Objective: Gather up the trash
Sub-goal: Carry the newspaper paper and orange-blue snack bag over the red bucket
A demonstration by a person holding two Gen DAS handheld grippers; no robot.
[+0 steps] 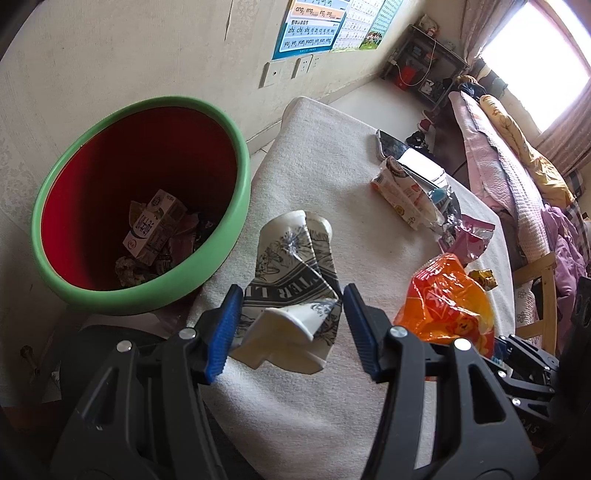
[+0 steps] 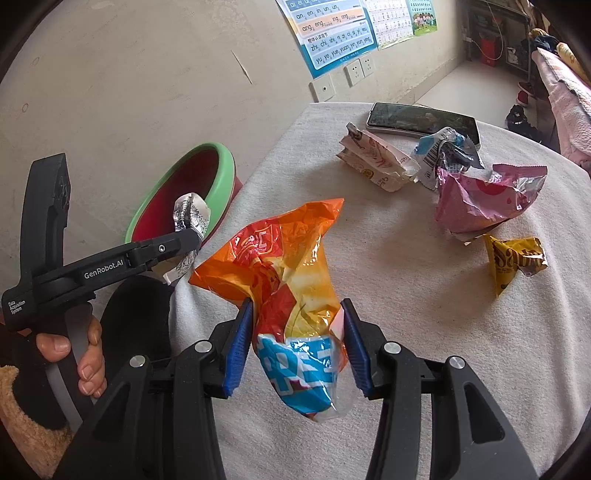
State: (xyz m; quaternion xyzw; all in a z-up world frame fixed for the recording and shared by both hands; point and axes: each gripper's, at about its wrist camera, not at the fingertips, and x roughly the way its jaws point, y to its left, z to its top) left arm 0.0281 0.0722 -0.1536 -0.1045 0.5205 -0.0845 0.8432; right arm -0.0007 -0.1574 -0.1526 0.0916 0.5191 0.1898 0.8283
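My left gripper (image 1: 291, 325) is shut on a crushed paper cup (image 1: 295, 284) with black print, held above the table's left edge beside the bin. The bin (image 1: 236, 218), red inside with a green rim, stands on the floor to the left and holds a milk carton (image 1: 153, 227) and crumpled scraps. My right gripper (image 2: 297, 343) is shut on an orange, yellow and blue snack bag (image 2: 291, 280), lifted over the white tablecloth (image 2: 406, 314). In the right wrist view the left gripper (image 2: 184, 240) shows at left with the paper cup (image 2: 190, 218), a hand (image 2: 74, 354) on its handle.
Loose on the cloth lie a white wrapper (image 2: 373, 162), a silver and blue wrapper (image 2: 443, 147), a pink bag (image 2: 480, 199), a small yellow wrapper (image 2: 517, 258) and a phone (image 2: 421, 120). A bed with blankets (image 1: 517, 177) runs along the right. A wall with posters (image 1: 314, 26) stands behind.
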